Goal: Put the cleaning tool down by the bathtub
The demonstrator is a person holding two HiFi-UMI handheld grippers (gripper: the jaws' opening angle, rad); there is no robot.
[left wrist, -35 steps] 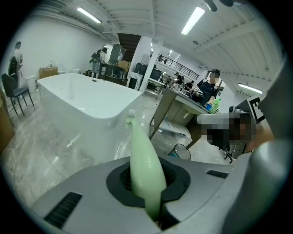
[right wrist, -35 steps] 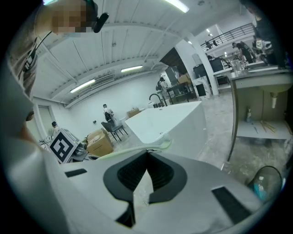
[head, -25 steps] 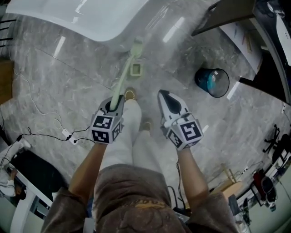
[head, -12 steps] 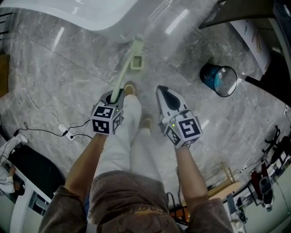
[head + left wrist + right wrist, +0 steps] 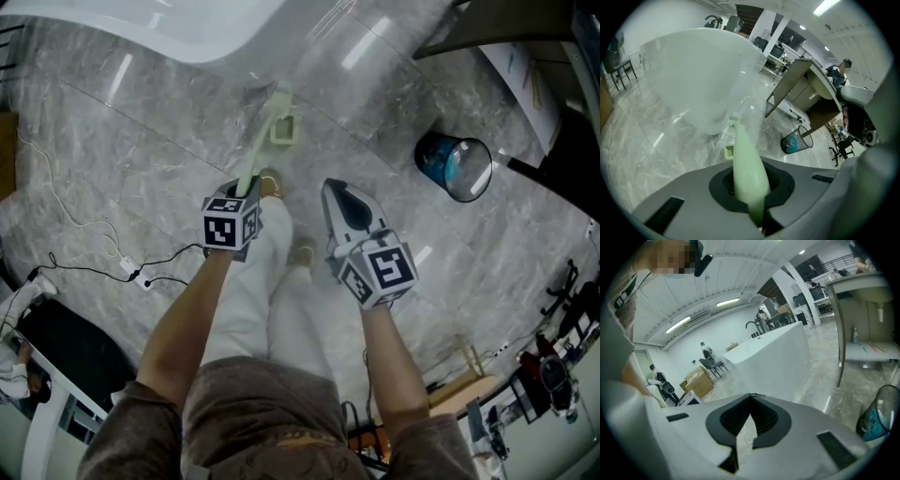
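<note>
The cleaning tool (image 5: 261, 141), a pale green long-handled brush, slants from frame centre up toward the white bathtub (image 5: 141, 28) at upper left (bristled tip near its curved wall), handle clamped in the left gripper (image 5: 242, 192).

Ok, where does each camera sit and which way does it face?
Head view: on the head, steeply down at the marble floor; shows forearms, legs, left gripper, right gripper.
Left gripper view: along its jaws, shut on the green brush, toward the bathtub.
Right gripper view: along its shut, empty jaws, toward the bathtub's side.
All share the bathtub.
</note>
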